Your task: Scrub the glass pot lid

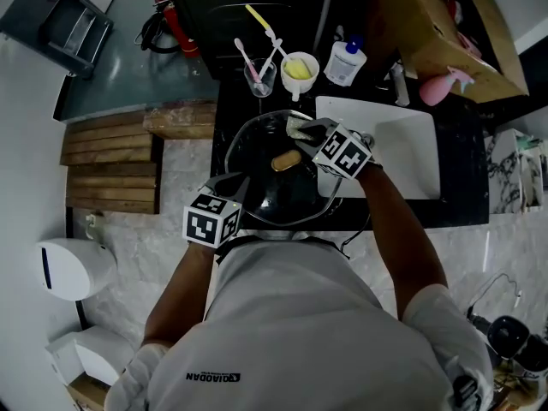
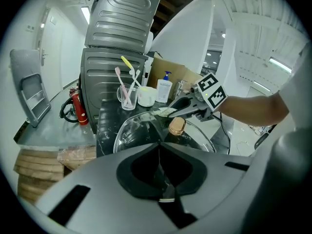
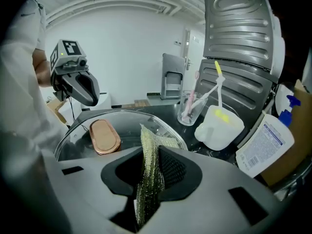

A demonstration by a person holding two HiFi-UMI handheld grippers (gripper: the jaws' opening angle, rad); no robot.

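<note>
The glass pot lid [image 1: 257, 174] with a copper-coloured knob [image 1: 286, 160] is held over the black counter. My left gripper [image 1: 238, 188] is shut on the lid's near rim [image 2: 141, 130], and the knob [image 2: 176, 126] shows beyond it. My right gripper [image 1: 306, 130] is shut on a yellow-green scrub cloth [image 1: 299, 127]. In the right gripper view the cloth [image 3: 150, 165] hangs between the jaws and rests on the lid's glass [image 3: 126, 123] beside the knob [image 3: 104, 136]. The left gripper [image 3: 82, 89] shows across the lid.
Behind the lid stand a glass of toothbrushes [image 1: 259, 75], a white cup with a yellow brush [image 1: 300, 65] and a soap bottle [image 1: 345, 61]. A white sink [image 1: 402, 157] lies to the right, a cardboard box [image 1: 454, 24] behind it. Wooden slats [image 1: 111, 165] lie left.
</note>
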